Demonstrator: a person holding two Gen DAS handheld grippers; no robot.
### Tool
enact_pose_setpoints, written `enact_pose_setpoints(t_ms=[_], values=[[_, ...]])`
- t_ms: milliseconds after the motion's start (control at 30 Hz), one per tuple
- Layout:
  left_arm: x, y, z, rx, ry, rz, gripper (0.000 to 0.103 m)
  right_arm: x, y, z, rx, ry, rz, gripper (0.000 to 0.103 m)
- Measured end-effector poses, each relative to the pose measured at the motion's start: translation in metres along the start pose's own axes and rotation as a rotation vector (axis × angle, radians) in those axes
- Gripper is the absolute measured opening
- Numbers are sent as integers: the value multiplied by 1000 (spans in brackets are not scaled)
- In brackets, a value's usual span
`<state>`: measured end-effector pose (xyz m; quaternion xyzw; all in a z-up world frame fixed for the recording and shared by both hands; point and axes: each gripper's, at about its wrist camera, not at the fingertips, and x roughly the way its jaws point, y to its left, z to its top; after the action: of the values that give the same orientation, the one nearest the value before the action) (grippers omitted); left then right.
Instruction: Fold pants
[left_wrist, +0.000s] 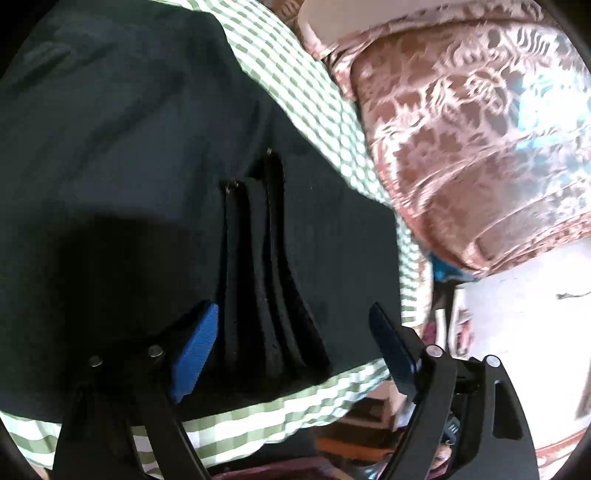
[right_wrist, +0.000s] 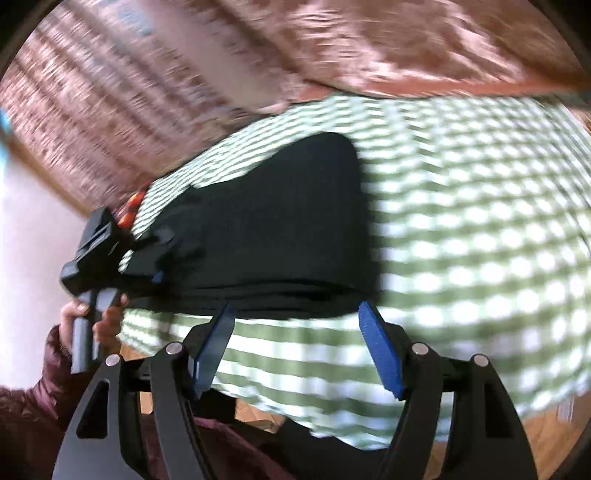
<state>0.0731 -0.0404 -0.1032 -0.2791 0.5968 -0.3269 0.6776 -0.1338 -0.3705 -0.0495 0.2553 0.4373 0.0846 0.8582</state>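
Note:
The black pants (left_wrist: 129, 155) lie folded in a thick stack on a green-and-white checked cloth (left_wrist: 303, 406). In the left wrist view my left gripper (left_wrist: 295, 321) is open, its blue pads on either side of the stacked fold edges near the cloth's front edge, not closed on them. In the right wrist view the pants (right_wrist: 266, 229) form a compact black bundle. My right gripper (right_wrist: 295, 321) is open and empty just in front of the bundle's near edge. The left gripper (right_wrist: 155, 273) shows at the bundle's left end, held by a hand.
A pink patterned bedspread (left_wrist: 461, 147) lies beyond the checked cloth (right_wrist: 480, 240). It also shows in the right wrist view (right_wrist: 147, 92). A bright pale floor (left_wrist: 517, 332) and some clutter sit at the right. A maroon sleeve (right_wrist: 37, 406) is at lower left.

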Motion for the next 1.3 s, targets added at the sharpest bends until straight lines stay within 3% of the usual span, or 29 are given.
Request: enact_pose_setpoints(t_ms=[67, 100, 167, 233, 333, 500, 600, 633, 767, 933, 1000, 1033, 1100, 1167, 1200, 1300], values=[[2, -5, 1, 10, 11, 18, 79, -3, -13, -7, 38, -13, -41, 70], [4, -8, 2, 22, 26, 8, 72, -2, -18, -10, 47, -17, -67, 69], [7, -14, 3, 46, 39, 41, 45, 2, -22, -13, 53, -19, -89, 66], [9, -18, 3, 76, 27, 62, 31, 7, -21, -14, 33, -20, -125, 61], [2, -19, 4, 86, -1, -3, 26, 14, -13, -14, -14, -21, -154, 60], [-28, -47, 4, 189, -72, -180, 23, 26, -3, -10, -55, -41, -189, 55], [-45, -68, 2, 272, -130, -276, 21, 34, -2, -5, -57, -55, -212, 43], [-52, -77, 1, 310, -155, -292, 21, 35, -2, -3, -46, -64, -217, 32], [-70, -78, 4, 354, -222, -273, 5, 31, -11, 4, 30, -105, -212, 24], [-65, -36, 10, 281, -201, -168, 5, 40, -16, 1, 34, -71, -216, 23], [-58, -13, 9, 204, -164, -167, 5, 41, -16, -1, 31, -73, -217, 23], [-56, -5, 7, 186, -160, -133, 6, 41, -17, -1, 36, -69, -212, 24], [-54, 7, 4, 156, -154, -94, 19, 40, -17, -2, 40, -65, -207, 24], [-46, 28, 2, 28, -97, -168, 78, 41, -18, -2, 45, -62, -206, 25], [-44, 32, 1, -10, -94, -183, 84, 42, -18, -2, 44, -61, -207, 25], [-35, 34, 1, -29, -96, -173, 84, 42, -18, -1, 45, -62, -207, 25]])
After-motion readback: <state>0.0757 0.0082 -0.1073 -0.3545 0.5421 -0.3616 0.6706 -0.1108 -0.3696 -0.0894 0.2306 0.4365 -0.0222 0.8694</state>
